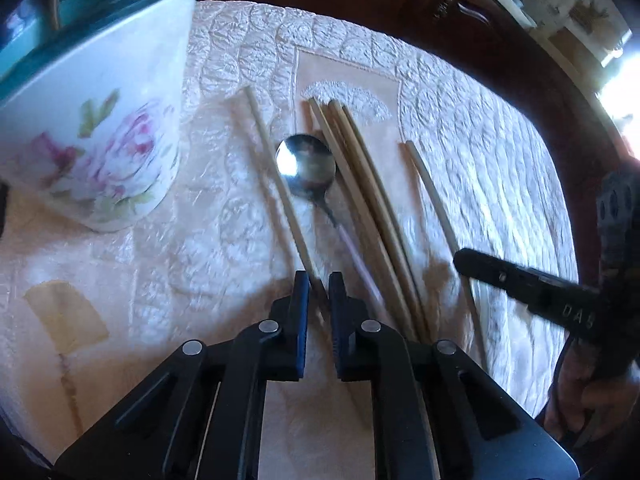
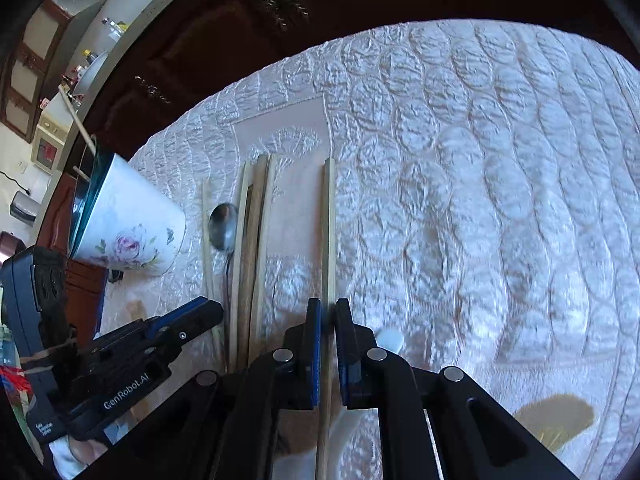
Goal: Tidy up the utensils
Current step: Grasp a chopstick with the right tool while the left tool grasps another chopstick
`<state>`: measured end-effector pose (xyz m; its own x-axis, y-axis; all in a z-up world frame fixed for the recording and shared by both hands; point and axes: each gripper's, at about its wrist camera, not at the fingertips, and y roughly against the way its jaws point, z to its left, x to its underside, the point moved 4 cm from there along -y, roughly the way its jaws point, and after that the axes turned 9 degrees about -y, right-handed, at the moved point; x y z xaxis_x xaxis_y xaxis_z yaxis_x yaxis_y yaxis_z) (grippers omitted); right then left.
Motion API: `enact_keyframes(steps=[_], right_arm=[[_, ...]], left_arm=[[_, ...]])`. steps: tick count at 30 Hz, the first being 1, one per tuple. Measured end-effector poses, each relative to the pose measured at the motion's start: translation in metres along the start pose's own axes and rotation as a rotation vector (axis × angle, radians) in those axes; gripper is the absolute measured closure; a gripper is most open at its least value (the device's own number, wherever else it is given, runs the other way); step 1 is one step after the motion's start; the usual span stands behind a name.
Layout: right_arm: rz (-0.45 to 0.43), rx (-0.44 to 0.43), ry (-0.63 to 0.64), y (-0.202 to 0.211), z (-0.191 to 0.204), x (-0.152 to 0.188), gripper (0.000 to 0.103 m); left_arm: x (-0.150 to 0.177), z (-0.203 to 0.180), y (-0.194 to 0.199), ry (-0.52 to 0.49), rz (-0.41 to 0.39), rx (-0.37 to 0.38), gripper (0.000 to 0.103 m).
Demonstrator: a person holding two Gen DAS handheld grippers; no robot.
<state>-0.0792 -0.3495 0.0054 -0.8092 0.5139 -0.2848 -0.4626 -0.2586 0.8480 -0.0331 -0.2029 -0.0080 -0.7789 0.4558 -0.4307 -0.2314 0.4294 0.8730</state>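
The cup (image 1: 96, 128) runs off the left view's upper left edge. The spoon (image 1: 308, 166) handle blurs toward the gripper (image 1: 319, 292), which hides the chopsticks' (image 1: 372, 216) near ends.

Both wrist cameras sit low and close over the tablecloth (image 1: 460, 128) — sharing the chopsticks (image 2: 256, 240) and cup (image 1: 100, 120).

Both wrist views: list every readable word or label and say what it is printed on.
"GenRobot.AI": on the side of the left gripper, right wrist view.
"DAS": on the right gripper, left wrist view; blurred, possibly cut off.
Small white label at the left gripper's base: too small to read.
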Motion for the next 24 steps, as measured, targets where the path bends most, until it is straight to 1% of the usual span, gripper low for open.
enact_keyframes(steps=[2, 8, 9, 11, 14, 16, 18, 19, 20, 22, 24], right_arm=[[0.009, -0.016, -0.013, 0.003, -0.003, 0.007, 0.097], [0.042, -0.020, -0.002, 0.012, -0.008, 0.026, 0.097], [0.065, -0.017, 0.016, 0.011, -0.006, 0.030, 0.097], [0.076, 0.001, 0.037, 0.012, -0.004, 0.034, 0.097], [0.055, 0.027, 0.072, 0.014, 0.001, 0.033, 0.097], [0.034, 0.051, 0.091, 0.015, 0.006, 0.027, 0.097], [0.028, 0.060, 0.092, 0.014, 0.007, 0.020, 0.097], [0.024, 0.063, 0.089, 0.013, 0.007, 0.015, 0.096], [0.018, 0.068, 0.083, 0.012, 0.007, 0.010, 0.094], [0.011, 0.072, 0.077, 0.012, 0.006, 0.002, 0.091], [0.010, 0.077, 0.083, 0.009, 0.008, -0.003, 0.088]], left_arm=[[0.010, 0.001, 0.006, -0.024, 0.014, 0.006, 0.096], [0.043, -0.002, 0.022, -0.086, 0.060, 0.010, 0.097], [0.049, -0.004, 0.023, -0.092, 0.066, 0.013, 0.097], [0.059, -0.006, 0.025, -0.107, 0.082, 0.021, 0.097], [0.067, -0.010, 0.030, -0.128, 0.082, 0.013, 0.097], [0.065, -0.009, 0.034, -0.119, 0.069, 0.014, 0.096], [0.058, -0.007, 0.036, -0.117, 0.053, 0.005, 0.093], [0.055, -0.006, 0.036, -0.115, 0.045, -0.004, 0.089], [0.050, -0.005, 0.036, -0.105, 0.034, -0.013, 0.086], [0.041, -0.004, 0.034, -0.090, 0.018, -0.018, 0.082], [0.030, -0.003, 0.031, -0.079, -0.001, -0.040, 0.079]])
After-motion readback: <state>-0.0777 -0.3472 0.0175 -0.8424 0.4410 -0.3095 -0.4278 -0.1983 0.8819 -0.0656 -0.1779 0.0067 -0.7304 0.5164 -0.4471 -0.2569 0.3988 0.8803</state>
